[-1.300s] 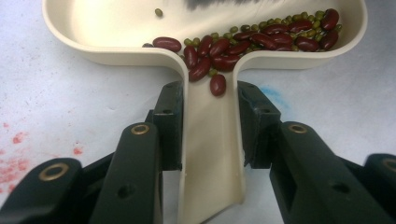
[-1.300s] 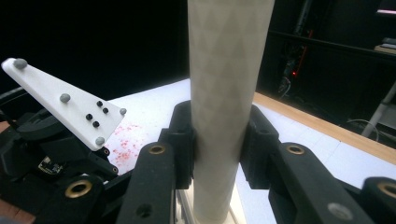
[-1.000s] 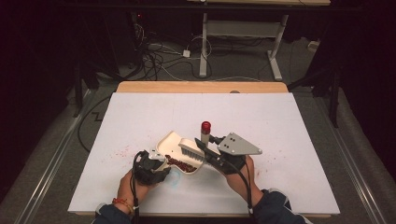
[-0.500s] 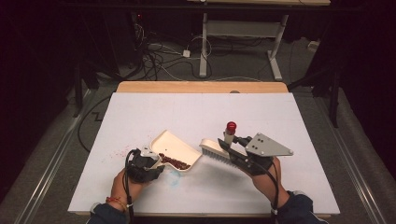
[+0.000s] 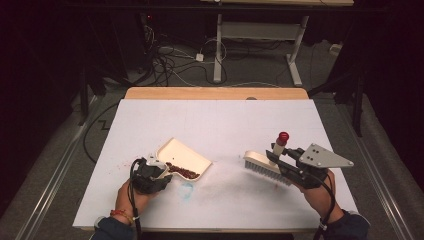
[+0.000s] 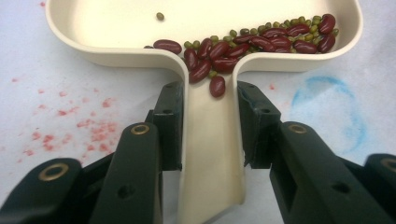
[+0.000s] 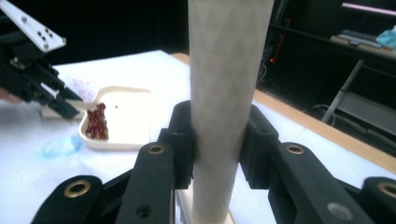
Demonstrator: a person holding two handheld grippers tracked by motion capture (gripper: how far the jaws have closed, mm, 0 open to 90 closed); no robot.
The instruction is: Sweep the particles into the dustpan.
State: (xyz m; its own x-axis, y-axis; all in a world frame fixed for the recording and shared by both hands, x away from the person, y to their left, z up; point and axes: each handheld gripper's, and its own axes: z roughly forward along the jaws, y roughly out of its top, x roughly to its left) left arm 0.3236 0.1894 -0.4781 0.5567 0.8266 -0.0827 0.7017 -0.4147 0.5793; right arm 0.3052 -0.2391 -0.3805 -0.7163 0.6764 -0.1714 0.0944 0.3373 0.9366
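Cream dustpan with beans held at lower left, brush held at lower right of the white worktop.

In the high view the left gripper (image 5: 159, 170) clamps the flat handle of the cream plastic dustpan (image 5: 184, 156), which lies left of centre on the white worktop (image 5: 215, 125); dark red kidney beans (image 6: 219, 49) mixed with small green beans (image 6: 280, 23) are heaped against the pan's rear wall and spill into the handle channel. The right gripper (image 5: 277, 159) grips the pale upright handle of the white-bristled brush (image 5: 265, 167) (its tip is a red knob), well apart from the pan. A blue smudge (image 5: 186, 190) marks the sheet near the pan.
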